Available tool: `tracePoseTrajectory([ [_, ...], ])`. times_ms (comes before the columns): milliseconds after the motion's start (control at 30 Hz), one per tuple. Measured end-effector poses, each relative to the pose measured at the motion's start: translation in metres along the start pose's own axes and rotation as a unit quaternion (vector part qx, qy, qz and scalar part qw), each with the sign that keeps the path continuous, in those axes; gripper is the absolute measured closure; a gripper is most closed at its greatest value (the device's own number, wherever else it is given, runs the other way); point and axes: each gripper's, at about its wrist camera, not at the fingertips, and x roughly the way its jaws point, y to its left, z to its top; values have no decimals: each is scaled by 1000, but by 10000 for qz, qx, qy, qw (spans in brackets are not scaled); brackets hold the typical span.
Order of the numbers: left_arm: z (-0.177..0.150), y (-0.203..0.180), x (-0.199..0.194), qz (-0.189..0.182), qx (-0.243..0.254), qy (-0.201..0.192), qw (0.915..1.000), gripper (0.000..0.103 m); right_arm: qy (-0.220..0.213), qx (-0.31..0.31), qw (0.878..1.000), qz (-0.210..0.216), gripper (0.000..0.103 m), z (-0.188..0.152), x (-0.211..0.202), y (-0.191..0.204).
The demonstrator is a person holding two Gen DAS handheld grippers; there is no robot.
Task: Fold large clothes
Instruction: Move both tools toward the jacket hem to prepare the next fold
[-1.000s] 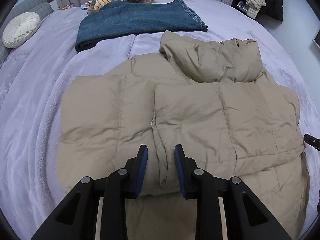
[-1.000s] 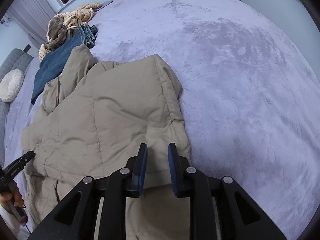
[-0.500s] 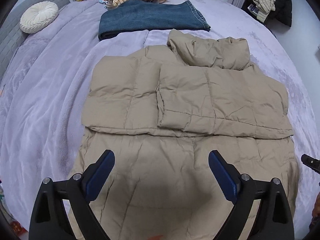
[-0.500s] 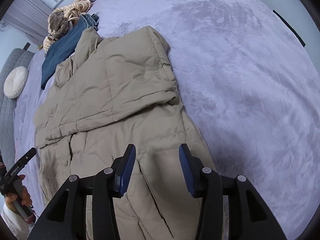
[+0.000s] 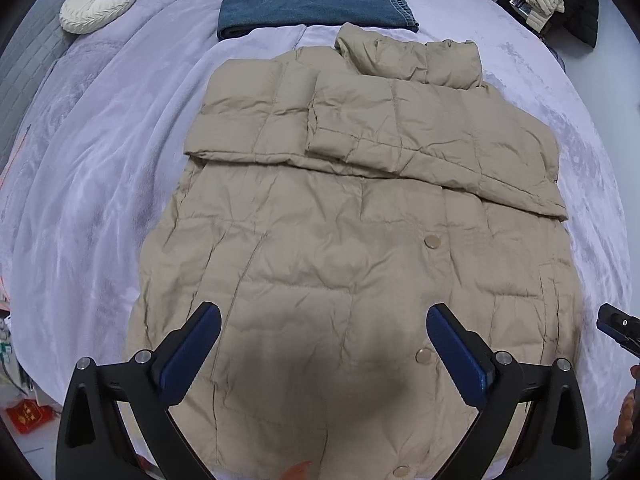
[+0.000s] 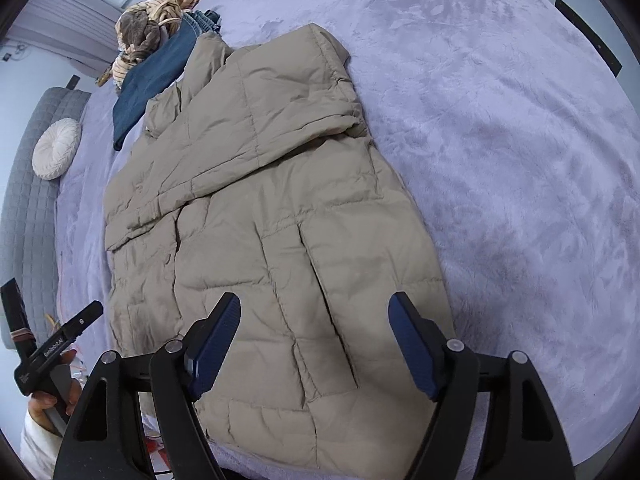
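Your left gripper (image 5: pixel 324 332) and right gripper (image 6: pixel 314 322) hover above the tan jacket's (image 5: pixel 360 240) hem, jaws just spread wide and gripping nothing. The jacket lies flat on the bed (image 6: pixel 500 140), sleeves folded across its chest, below both jaws.

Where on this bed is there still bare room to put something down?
The widest bare stretch is the lilac blanket beside the beige puffer coat. A narrower strip lies between the coat and the round white cushion. It is crowded beyond the collar: folded jeans, then a heap of clothes.
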Motion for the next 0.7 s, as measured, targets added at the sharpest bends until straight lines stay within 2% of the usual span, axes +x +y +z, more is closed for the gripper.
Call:
tracePoseTrajectory([
  [33,-5,0,-2,7,-24,14,10000,0,36,-9,10000,55,23,-3,0,0],
  [100,-16,2,-5,29,-75,41,10000,0,98,-57,9999,124,14,-8,1,3],
  [367,-44,16,-11,58,-184,160,9997,0,145,-82,9993,321,12,-30,-2,15],
  [633,-78,49,3,-291,-216,366,9987,0,154,102,9994,288,11,-65,10,26],
  [667,-84,55,4,-329,-236,392,9984,0,165,140,9994,276,0,-72,12,28],
  [700,-90,61,5,-370,-266,426,9981,0,166,176,9993,270,0,-80,14,29],
])
